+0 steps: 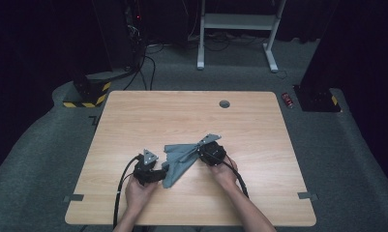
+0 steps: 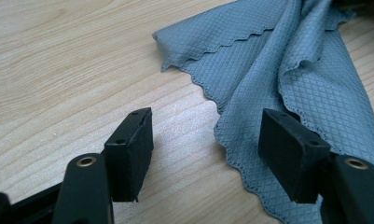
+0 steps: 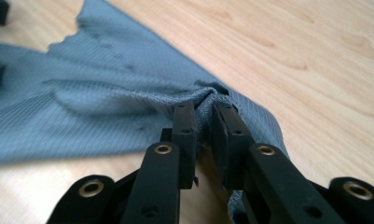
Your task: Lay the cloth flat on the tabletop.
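Jaws, high view: right gripper (image 1: 201, 151) pinches the grey cloth (image 1: 178, 162) mid-surface (image 1: 133, 116), left gripper (image 1: 161, 170) at its near edge. Left gripper view: jaws wide, cloth hem between, unpinched; lifting now risks one-sided drag. Right gripper view: jaws narrow on a bunched fold, likely to slip.

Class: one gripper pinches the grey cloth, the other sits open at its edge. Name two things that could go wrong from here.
1. The right gripper pinches only a small bunched fold of the cloth; a pull could slip it free.
2. The left gripper is open, one pad on the scalloped edge, one on the bare table; closing may miss the cloth.
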`<state>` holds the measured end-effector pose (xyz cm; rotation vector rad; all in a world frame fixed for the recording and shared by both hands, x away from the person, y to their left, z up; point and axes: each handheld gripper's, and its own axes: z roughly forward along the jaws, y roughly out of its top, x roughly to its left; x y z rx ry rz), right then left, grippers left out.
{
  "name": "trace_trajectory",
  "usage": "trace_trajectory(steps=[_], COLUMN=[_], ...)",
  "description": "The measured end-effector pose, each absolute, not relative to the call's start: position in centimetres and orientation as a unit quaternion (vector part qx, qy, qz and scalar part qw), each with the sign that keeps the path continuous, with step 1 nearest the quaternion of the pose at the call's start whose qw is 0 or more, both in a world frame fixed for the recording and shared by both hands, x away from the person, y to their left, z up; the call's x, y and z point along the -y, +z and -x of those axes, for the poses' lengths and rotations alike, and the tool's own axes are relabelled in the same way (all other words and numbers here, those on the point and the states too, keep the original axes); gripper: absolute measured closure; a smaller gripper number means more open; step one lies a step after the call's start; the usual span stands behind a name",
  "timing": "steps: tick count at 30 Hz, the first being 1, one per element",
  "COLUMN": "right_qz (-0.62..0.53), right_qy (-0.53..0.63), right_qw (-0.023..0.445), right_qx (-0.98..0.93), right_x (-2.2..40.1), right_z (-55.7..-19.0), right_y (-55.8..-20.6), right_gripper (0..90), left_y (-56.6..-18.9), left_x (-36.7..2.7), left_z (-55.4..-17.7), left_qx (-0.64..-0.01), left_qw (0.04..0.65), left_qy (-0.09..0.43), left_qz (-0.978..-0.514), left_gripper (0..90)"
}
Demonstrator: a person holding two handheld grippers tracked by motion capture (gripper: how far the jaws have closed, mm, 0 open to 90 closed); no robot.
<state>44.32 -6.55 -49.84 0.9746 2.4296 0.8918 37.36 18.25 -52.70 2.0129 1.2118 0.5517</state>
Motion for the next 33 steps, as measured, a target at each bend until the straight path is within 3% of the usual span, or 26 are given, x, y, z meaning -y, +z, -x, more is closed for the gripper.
trace_trajectory(steps=[8,18,25,27,29,33], right_qz=[-0.363,-0.339,-0.345,-0.344,-0.336,-0.328], right_qy=[0.315,0.345,0.315,0.312,0.305,0.298], right_qw=[0.169,0.164,0.154,0.153,0.164,0.17], right_qx=[-0.86,-0.86,-0.87,-0.872,-0.876,-0.88], right_x=[6.5,8.1,6.7,6.7,6.8,6.9], right_z=[-45.3,-43.0,-43.8,-43.9,-43.9,-43.6], right_y=[-50.1,-49.2,-50.9,-51.2,-51.1,-51.1], right_gripper=[74.7,85.7,73.2,76.3,86.2,89.7], left_y=[-52.7,-52.7,-52.7,-52.7,-52.7,-52.7], left_x=[-18.3,-18.2,-18.2,-18.3,-18.3,-18.3], left_z=[-37.4,-37.4,-37.3,-37.4,-37.4,-37.4], left_qx=[-0.469,-0.47,-0.47,-0.469,-0.469,-0.469], left_qw=[0.356,0.356,0.357,0.356,0.356,0.356], left_qy=[0.214,0.213,0.213,0.214,0.214,0.214], left_qz=[-0.78,-0.779,-0.779,-0.779,-0.78,-0.779], left_gripper=[35.7,35.6,35.6,35.5,35.5,35.5])
